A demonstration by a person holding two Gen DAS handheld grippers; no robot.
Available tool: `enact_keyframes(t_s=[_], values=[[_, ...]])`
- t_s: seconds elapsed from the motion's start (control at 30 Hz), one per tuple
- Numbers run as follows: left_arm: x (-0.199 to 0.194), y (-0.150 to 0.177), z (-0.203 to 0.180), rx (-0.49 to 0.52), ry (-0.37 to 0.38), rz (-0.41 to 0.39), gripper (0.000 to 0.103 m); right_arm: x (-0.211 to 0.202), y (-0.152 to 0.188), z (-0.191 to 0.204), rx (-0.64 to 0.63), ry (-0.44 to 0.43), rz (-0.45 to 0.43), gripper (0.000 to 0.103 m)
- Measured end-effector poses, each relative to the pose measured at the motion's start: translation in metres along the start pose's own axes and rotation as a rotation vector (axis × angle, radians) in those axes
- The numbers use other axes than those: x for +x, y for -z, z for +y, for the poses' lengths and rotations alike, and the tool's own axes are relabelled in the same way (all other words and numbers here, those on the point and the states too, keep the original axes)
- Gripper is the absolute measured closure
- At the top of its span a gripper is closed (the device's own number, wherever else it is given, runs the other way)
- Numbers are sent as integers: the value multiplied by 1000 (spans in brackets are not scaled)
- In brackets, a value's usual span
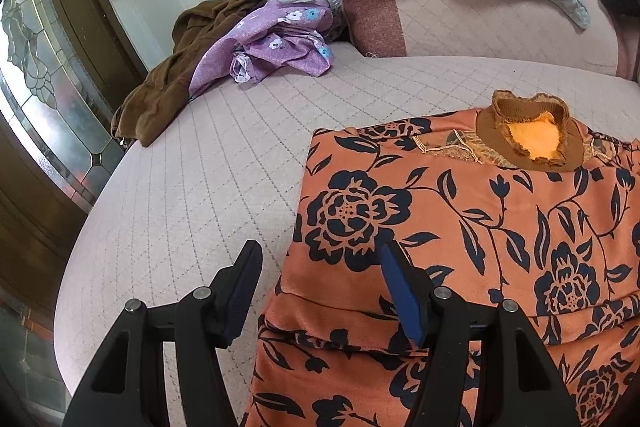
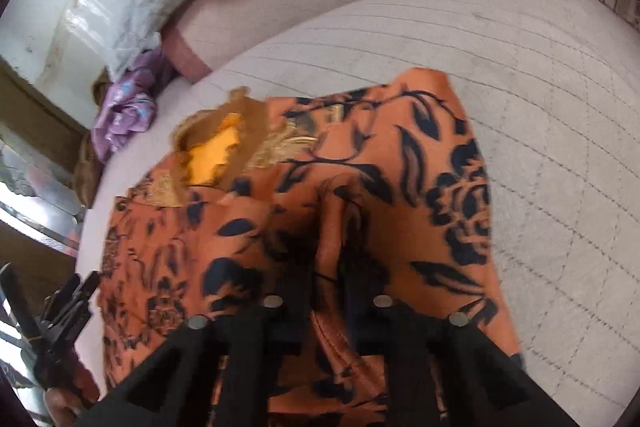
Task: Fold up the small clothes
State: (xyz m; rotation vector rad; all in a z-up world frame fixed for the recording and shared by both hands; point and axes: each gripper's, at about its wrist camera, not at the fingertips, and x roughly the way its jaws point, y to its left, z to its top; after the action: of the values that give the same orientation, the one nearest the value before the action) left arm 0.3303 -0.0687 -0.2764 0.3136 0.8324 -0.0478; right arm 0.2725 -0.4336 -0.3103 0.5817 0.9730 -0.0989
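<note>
In the left wrist view the left gripper (image 1: 320,291) stands wide at lower centre, straddling the orange floral top's (image 1: 460,227) side edge, apparently poised to grab. Right of it, the right gripper (image 2: 326,267) pinches a raised fold, likely for folding.

The left gripper (image 1: 318,291) points steeply downward, its two black fingers spread apart, the blue pad (image 1: 400,297) of the right-hand finger facing inward and nothing pressed between the pads. In the right wrist view that same tool shows at the lower left edge, with part of the hand (image 2: 60,401) that carries it visible beneath. The right gripper (image 2: 326,291), also tipped steeply down, has its dark fingers drawn tightly together, pinching a raised fold of the orange floral top (image 2: 400,155) between them; motion blur softens the fingertips.
</note>
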Motion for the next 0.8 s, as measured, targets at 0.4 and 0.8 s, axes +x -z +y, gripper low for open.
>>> enact_keyframes(t_s=[0.4,0.8], values=[[21,5,-9,43,-45,70,40,-6,-1,-45,136,136,120,86],[14,3,-20,46,35,44,40,-59,-17,-15,56,26,-179,41]])
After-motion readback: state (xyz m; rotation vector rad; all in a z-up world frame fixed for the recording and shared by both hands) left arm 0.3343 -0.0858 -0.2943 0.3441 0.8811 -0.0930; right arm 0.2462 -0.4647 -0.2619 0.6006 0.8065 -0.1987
